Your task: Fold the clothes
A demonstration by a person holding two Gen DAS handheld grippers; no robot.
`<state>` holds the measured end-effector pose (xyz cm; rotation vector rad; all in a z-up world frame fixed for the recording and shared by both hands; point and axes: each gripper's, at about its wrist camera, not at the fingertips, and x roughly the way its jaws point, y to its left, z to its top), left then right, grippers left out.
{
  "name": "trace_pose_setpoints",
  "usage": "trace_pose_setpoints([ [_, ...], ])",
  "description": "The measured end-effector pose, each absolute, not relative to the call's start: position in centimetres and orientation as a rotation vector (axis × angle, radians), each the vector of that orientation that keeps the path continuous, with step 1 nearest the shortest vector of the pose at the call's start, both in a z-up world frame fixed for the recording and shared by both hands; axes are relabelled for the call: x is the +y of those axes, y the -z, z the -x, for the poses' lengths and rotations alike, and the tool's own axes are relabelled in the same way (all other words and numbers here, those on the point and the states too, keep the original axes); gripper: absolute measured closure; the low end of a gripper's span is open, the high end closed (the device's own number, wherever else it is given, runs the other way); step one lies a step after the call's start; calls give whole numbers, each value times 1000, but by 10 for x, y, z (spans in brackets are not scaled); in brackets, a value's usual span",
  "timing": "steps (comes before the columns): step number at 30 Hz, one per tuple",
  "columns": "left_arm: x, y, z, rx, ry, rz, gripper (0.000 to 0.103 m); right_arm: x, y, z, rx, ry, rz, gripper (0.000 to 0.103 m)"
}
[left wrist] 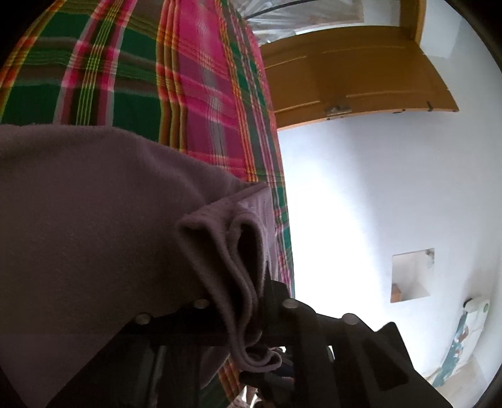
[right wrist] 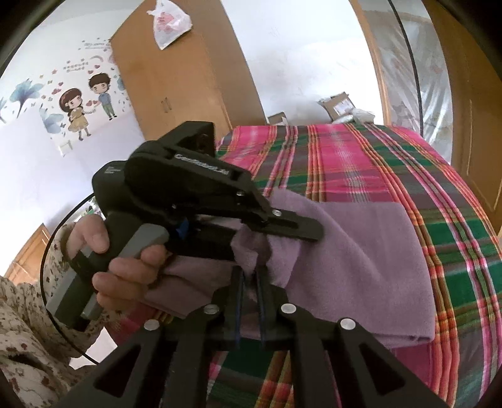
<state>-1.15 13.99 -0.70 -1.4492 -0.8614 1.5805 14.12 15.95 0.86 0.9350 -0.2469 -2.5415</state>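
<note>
A purple fleece garment [left wrist: 94, 219] lies partly folded on a bed with a pink and green plaid sheet [left wrist: 204, 78]. My left gripper [left wrist: 251, 282] is shut on a bunched, several-layer edge of it, and the cloth hides most of its fingers. The right wrist view shows the garment [right wrist: 360, 251] spread over the plaid sheet [right wrist: 360, 163]. A hand [right wrist: 125, 276] holds the left gripper [right wrist: 282, 235], clamped on the garment's near-left edge. Just below it, my right gripper [right wrist: 250, 282] has its fingers close together on the same bunched edge.
A wooden door [left wrist: 345, 78] and a white wall with a small niche [left wrist: 411, 276] lie beyond the bed's edge. A wooden wardrobe [right wrist: 188, 78] with a plastic bag [right wrist: 169, 22] on top stands behind the bed. Cardboard boxes [right wrist: 339, 103] sit at its far side.
</note>
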Motion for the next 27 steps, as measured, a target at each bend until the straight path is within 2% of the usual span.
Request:
trace_pose_setpoints([
  [1,139,7,12,-872,-1578,1441,91,160,-9,-142,-255,2538,-943,83],
  [3,137,4,14,-886,-1578,1421,91,163,-11,-150,-251,2550,-944,66],
  [4,136,3,15,-892,-1577,1411,91,165,-12,-154,-244,2561,-942,64],
  [12,123,-12,19,-933,-1575,1334,91,207,-15,-176,-297,2724,-974,61],
  [16,138,-8,10,-873,-1591,1399,91,229,-6,-183,-364,2811,-1040,60],
  [19,150,1,4,-842,-1591,1466,79,236,-4,-184,-408,2828,-1040,60],
  [27,138,16,4,-842,-1612,1552,79,238,1,-185,-456,2846,-1039,60],
])
